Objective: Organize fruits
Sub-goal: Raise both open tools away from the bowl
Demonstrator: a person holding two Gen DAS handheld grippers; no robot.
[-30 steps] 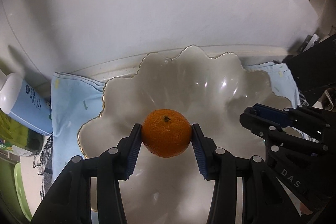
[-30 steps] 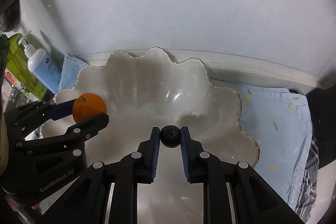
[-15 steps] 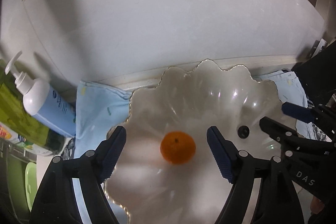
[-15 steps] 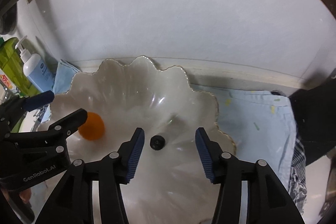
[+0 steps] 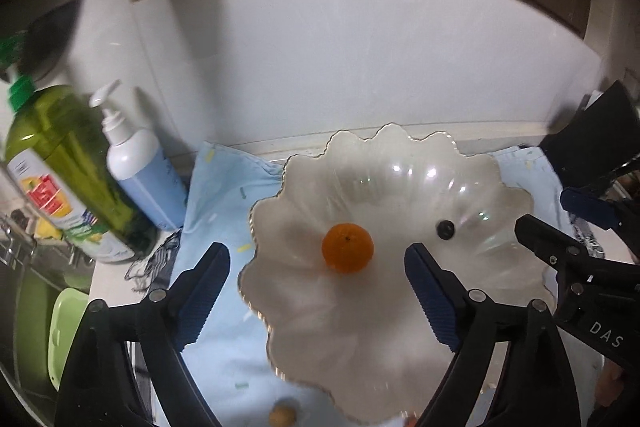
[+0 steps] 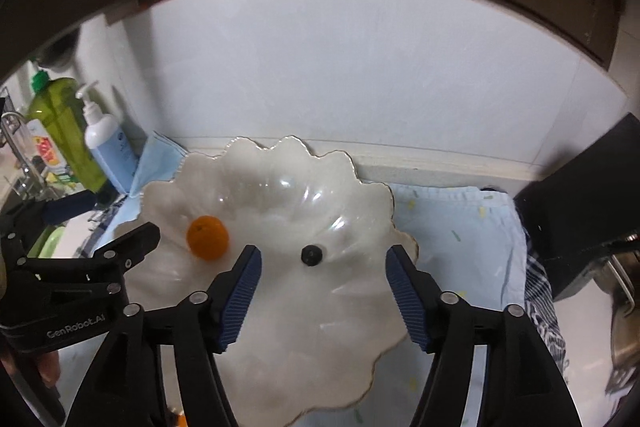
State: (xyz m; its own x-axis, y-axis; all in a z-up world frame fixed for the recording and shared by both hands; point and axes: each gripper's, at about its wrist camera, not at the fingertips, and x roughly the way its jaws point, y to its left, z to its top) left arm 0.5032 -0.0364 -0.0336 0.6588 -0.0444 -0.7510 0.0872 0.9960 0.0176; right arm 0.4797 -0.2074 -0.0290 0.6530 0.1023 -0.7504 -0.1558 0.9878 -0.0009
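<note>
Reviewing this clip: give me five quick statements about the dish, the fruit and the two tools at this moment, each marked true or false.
1. The orange lies in the scalloped dish. True.
2. The left tool grips the orange. False: its jaws have just been opening and stand apart from it.
3. The dark berry lies in the dish. True.
4. The right tool is shut on the berry. False: open, having just been opening; the berry lies clear of its pads.
5. The dish sits on bare counter. False: on a light blue cloth.
</note>
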